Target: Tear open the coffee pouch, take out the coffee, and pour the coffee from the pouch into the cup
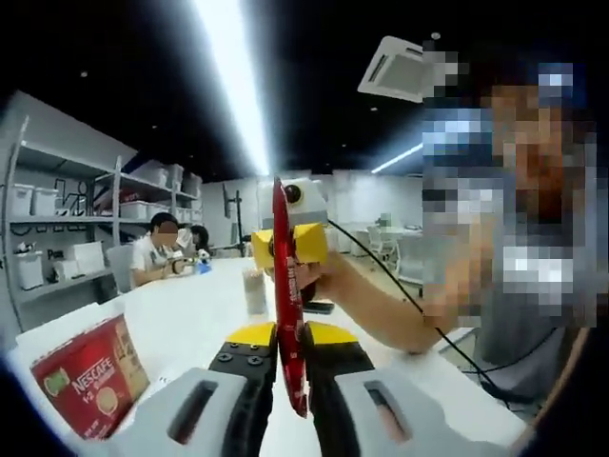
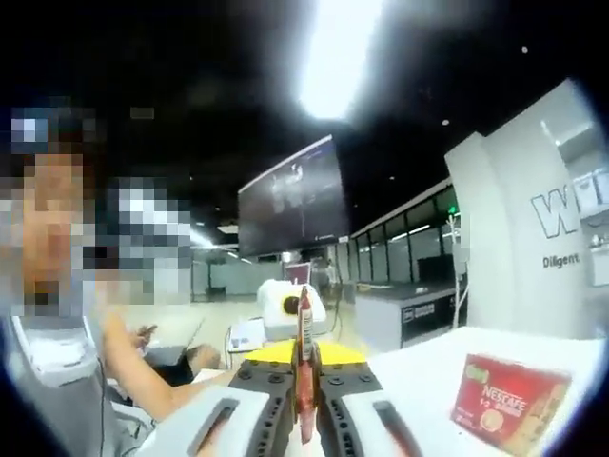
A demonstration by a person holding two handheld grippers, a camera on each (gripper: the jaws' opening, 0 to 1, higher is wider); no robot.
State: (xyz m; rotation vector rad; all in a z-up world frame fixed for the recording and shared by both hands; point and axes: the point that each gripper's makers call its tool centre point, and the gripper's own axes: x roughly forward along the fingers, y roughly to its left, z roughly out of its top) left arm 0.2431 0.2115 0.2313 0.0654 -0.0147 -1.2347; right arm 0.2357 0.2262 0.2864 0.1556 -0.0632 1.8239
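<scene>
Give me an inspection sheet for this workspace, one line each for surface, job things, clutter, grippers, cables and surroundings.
Surface: white table.
Job things: red pouch held upright, edge-on, between both grippers; cup standing farther back on the table.
Clutter: red Nescafe box on the table; dark flat item behind the pouch.
Grippers: left gripper shut on the pouch's lower part; right gripper shut on the pouch.
Cables: black cable running from the right gripper past the person's arm.
Surroundings: shelves with bins, seated people at the far end, ceiling light strip, hanging screen.
</scene>
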